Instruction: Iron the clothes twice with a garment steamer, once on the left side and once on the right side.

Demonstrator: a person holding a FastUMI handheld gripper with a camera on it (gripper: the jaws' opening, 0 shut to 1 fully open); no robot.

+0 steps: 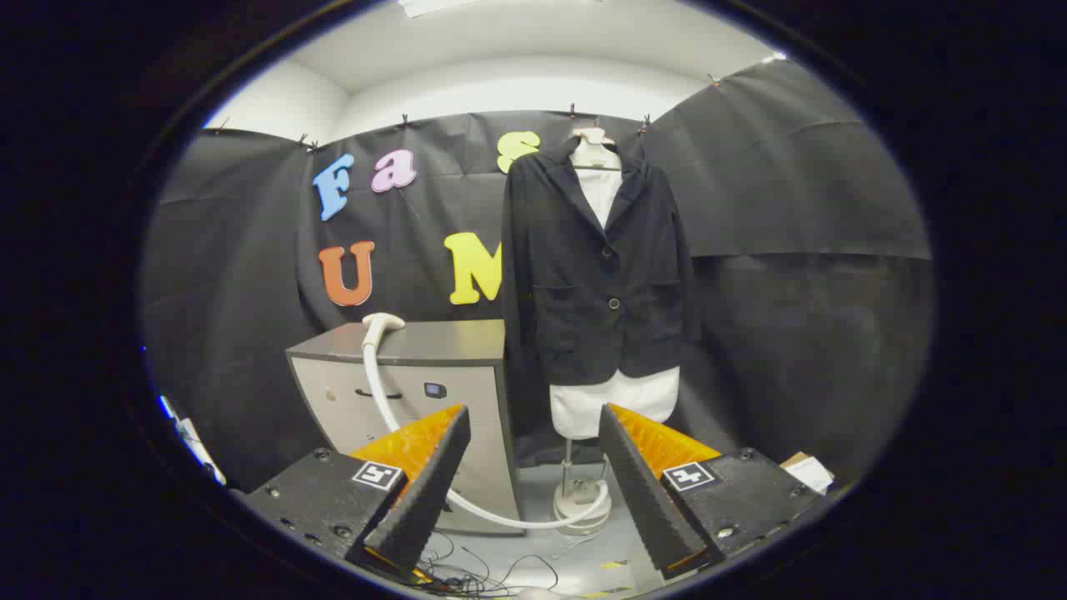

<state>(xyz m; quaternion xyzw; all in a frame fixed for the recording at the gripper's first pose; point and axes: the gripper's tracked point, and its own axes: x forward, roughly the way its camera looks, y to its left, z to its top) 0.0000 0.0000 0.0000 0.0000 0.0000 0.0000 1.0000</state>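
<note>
The gripper (533, 492) hangs released, fingers spread on nothing; the steamer head (382, 322) rests beyond its left finger on the cabinet (433, 346), within reach; the jacket (596, 267) hangs ahead on a mannequin (613, 404), front exposed for steaming.

1 black jacket (596, 275), 1 mannequin (613, 400), 1 steamer head (382, 322), 1 hose (467, 500), 1 cabinet (408, 375)

Ahead of me black cloth (792, 192) hangs all around as the booth's wall, clipped along its top edge. Above it I see a white wall (517, 87) and ceiling with a light strip. A grey cabinet (417, 367) stands on the pale floor (583, 550), where thin cables lie.
</note>
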